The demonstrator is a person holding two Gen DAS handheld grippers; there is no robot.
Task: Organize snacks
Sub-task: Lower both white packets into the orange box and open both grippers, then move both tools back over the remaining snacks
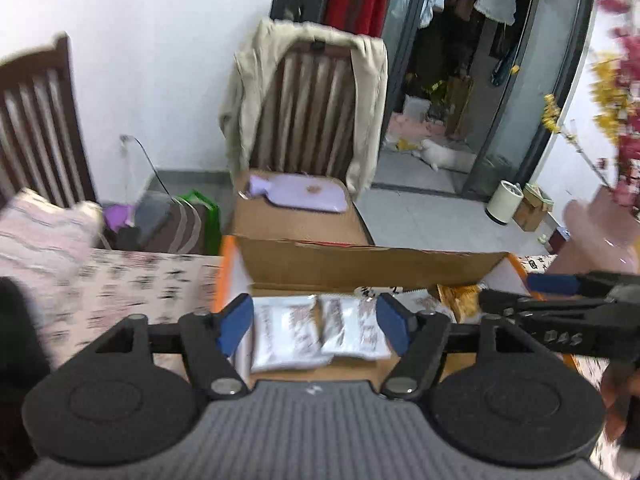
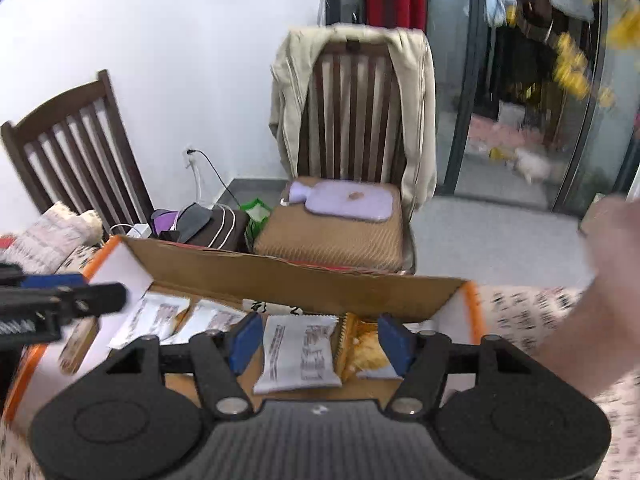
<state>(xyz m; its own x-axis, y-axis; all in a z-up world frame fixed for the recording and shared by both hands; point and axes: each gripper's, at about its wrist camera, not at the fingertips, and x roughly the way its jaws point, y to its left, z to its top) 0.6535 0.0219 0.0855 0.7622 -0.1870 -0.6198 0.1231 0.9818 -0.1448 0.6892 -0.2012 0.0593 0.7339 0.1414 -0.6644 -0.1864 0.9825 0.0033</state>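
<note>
Left wrist view: the left gripper [image 1: 316,322] sits low in the centre of the frame, its blue fingers [image 1: 236,322] spread wide with nothing pressed between them. Beyond them, two white snack packets [image 1: 320,330] lie side by side, overlapping, on the floor of an open cardboard box [image 1: 360,266]. An orange-yellow packet [image 1: 460,300] shows at centre right, beside the right gripper [image 1: 532,296] entering from the right edge. A chair draped with a beige jacket [image 1: 304,108] fills the upper centre.

Right wrist view: the right gripper's fingers also stand wide and empty at lower centre, framing one white packet [image 2: 298,356] and the orange-yellow one. More white packets [image 2: 176,318] lie at centre left.

The packets look light, soft, crinkly and probably slippery; pinching across the flat middle, gently, seems safest for the contents.
</note>
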